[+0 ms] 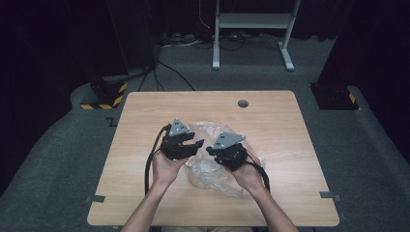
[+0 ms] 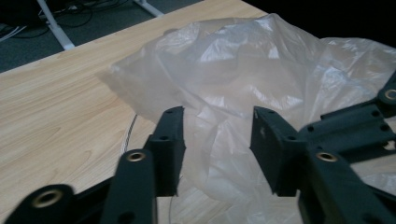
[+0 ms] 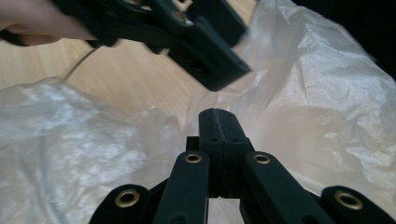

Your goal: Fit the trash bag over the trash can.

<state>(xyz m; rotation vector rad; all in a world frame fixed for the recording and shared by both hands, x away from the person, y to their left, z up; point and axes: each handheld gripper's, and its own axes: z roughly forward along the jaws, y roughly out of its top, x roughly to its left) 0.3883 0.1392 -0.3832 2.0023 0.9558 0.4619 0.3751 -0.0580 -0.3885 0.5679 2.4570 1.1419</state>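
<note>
While you held both tools over the middle of the wooden surface, the one thing under them was a single clear plastic bag. It was thin, see-through and heavily crumpled, with milky white glints along its folds, and the wood grain showed through it. It lay in a loose heap near the centre of the surface, a little toward your side, and spread out beneath and between your two hands.

Your left hand-held gripper had its jaws spread wide apart. In the left gripper view, bag rose in a puffed mound just ahead of that left hand-held gripper, and some film showed in the gap between the jaws; I could not tell whether either jaw touched it.

Your right hand-held gripper had its jaws pressed together. In the right gripper view, the right hand-held gripper pointed into the bag, with film on both sides of it; whether any film was caught between the closed jaws could not be told.

Counted: one bag, two hand-held grippers, one surface.
</note>
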